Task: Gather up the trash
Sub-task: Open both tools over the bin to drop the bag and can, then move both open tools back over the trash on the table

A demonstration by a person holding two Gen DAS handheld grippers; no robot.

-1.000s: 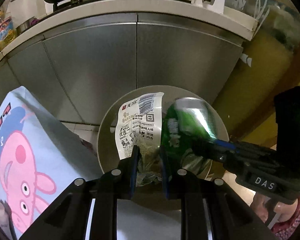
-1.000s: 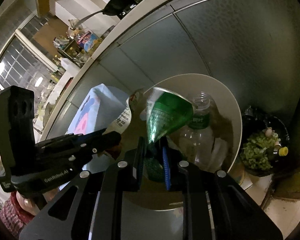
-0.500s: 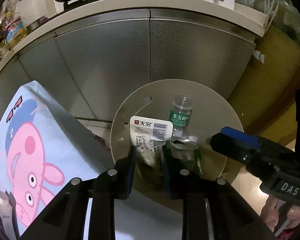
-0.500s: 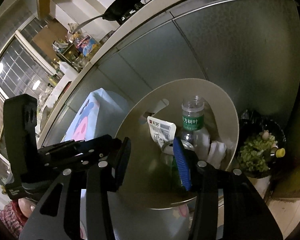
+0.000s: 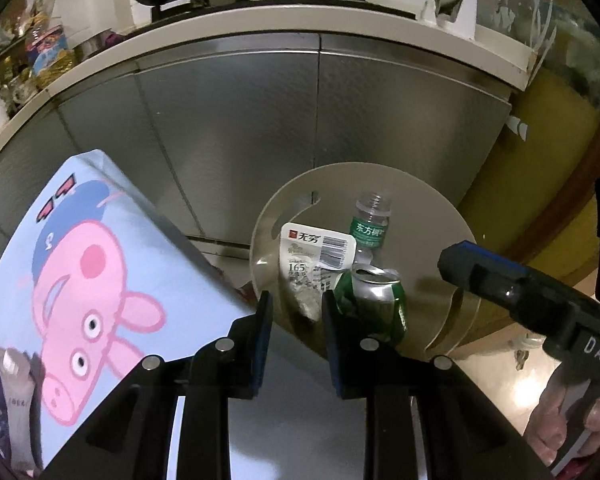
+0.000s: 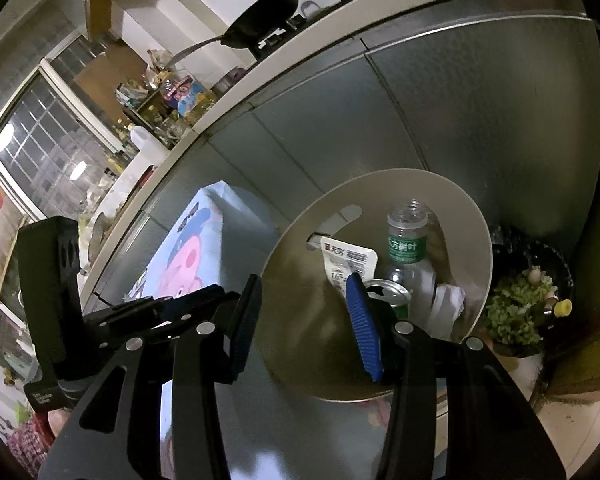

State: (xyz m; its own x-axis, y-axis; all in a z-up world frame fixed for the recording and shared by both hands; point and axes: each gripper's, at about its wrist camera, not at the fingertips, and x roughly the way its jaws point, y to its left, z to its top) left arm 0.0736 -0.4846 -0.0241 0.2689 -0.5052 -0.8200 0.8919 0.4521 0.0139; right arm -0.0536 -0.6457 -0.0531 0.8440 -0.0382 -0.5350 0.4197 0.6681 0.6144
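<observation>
Left wrist view. The left tongs (image 5: 296, 314) stand partly open, their black jaws apart and holding nothing. Just beyond them lies the round beige trash bin (image 5: 420, 208), its open mouth tilted toward the camera. Inside it rest a white plastic snack wrapper with a barcode (image 5: 316, 256), a clear uncapped plastic bottle with a green label (image 5: 370, 226), and a dented green aluminium can (image 5: 374, 302) with its top facing outward. The can lies against the bin's lower rim, just beside the right-hand finger (image 5: 334, 344). A pale blue bag printed with a pink cartoon pig (image 5: 88, 276) stands to the left, before grey metal cabinet doors (image 5: 260, 120). The right tongs (image 5: 460, 258) enter from the right edge.

Right wrist view. The right tongs (image 6: 306, 322) are spread wide and empty, with the bin (image 6: 300, 344) between and beyond the blue-padded fingers (image 6: 364, 336). The wrapper (image 6: 346, 264), bottle (image 6: 406, 240) and can (image 6: 392, 294) lie together in the bin, next to what seems to be crumpled white paper (image 6: 446, 296). The pig bag (image 6: 196, 248) stands left of the bin. The left tongs (image 6: 204, 298) reach in from the left.
</observation>
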